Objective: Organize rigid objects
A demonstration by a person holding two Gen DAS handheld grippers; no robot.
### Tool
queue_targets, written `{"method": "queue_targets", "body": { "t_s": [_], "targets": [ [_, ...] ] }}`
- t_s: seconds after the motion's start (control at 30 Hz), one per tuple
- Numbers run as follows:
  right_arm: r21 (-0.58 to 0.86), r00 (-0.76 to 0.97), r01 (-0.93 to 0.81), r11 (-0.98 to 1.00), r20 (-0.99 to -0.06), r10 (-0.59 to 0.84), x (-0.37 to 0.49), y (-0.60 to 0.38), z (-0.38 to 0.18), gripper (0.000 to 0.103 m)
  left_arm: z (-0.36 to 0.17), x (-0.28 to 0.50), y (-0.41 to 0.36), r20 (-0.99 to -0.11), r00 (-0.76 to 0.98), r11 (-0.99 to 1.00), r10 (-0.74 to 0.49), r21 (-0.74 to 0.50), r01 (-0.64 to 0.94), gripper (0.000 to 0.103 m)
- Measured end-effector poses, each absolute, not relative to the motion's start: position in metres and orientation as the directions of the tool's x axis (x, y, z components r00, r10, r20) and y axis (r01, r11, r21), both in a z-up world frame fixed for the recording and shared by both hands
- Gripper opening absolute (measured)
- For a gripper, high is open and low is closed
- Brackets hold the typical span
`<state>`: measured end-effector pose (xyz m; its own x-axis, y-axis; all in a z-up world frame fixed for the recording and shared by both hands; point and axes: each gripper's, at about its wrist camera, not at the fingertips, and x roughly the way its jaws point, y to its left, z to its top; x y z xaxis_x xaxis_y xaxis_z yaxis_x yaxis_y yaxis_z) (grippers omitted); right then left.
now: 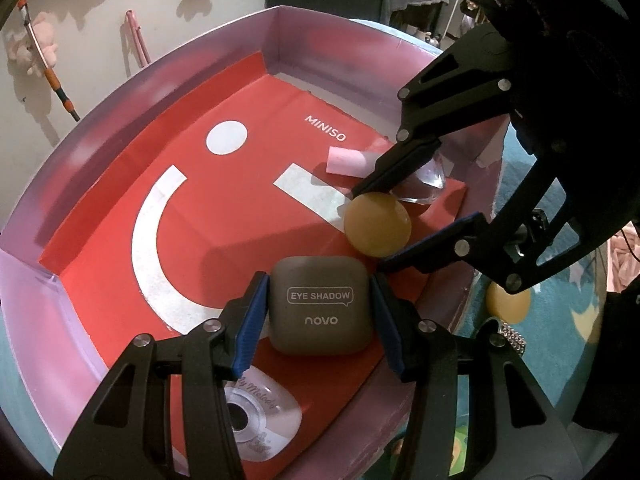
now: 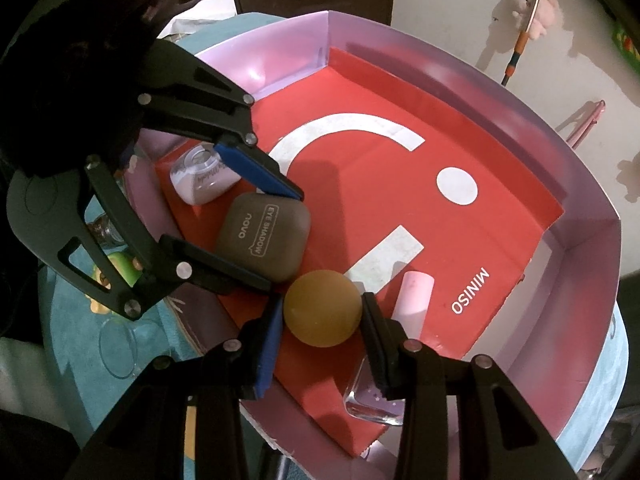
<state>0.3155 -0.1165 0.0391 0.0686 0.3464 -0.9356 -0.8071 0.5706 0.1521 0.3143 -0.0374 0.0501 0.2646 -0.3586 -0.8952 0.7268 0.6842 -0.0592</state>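
A pink-walled box (image 1: 120, 92) with a red MINISO floor (image 1: 224, 216) holds the objects. My left gripper (image 1: 320, 300) has its jaws around a grey-brown eye shadow case (image 1: 320, 308), pads close to its sides with slight gaps; the case rests on the floor. My right gripper (image 2: 322, 312) straddles a yellow ball (image 2: 322, 308), which also shows in the left wrist view (image 1: 378, 224), pads at or near its sides. A pink cylinder (image 2: 412, 294) lies beside it. A clear My Melody case (image 1: 260, 424) lies below my left gripper.
A clear bottle (image 2: 372, 404) lies at the box's near corner under my right fingers. A second yellow ball (image 1: 506, 302) and a studded object (image 1: 514, 338) sit outside the box on the teal cloth (image 1: 572, 312). A glass (image 2: 116, 344) and green toy (image 2: 120, 266) lie outside too.
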Motion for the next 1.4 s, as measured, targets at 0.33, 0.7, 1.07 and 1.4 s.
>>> {"method": "queue_targets", "body": {
  "t_s": [0.33,0.7,1.07,1.4],
  "targets": [
    [0.151,0.07,-0.812,0.563,-0.933,0.352,0.308,-0.116,0.043,0.056,0.063,0.31,-0.035,-0.881,0.295,0.694,-0.369,-0.049,0.719,0.057],
    [0.128,0.183,-0.761,0.636,-0.898,0.4,0.289,-0.139,0.096,0.067,0.112,0.272,-0.017,-0.814,0.427,0.762,-0.393,-0.028,0.647,0.076],
    [0.136,0.358,-0.66,0.739,-0.808,0.469,0.24,-0.163,0.172,0.09,0.161,0.207,0.001,-0.686,0.625,0.886,-0.374,-0.064,0.46,0.082],
    [0.108,0.497,-0.549,0.829,-0.755,0.428,0.185,-0.181,0.194,0.103,0.172,0.126,0.001,-0.533,0.809,0.953,-0.248,0.018,0.303,0.093]
  ]
}}
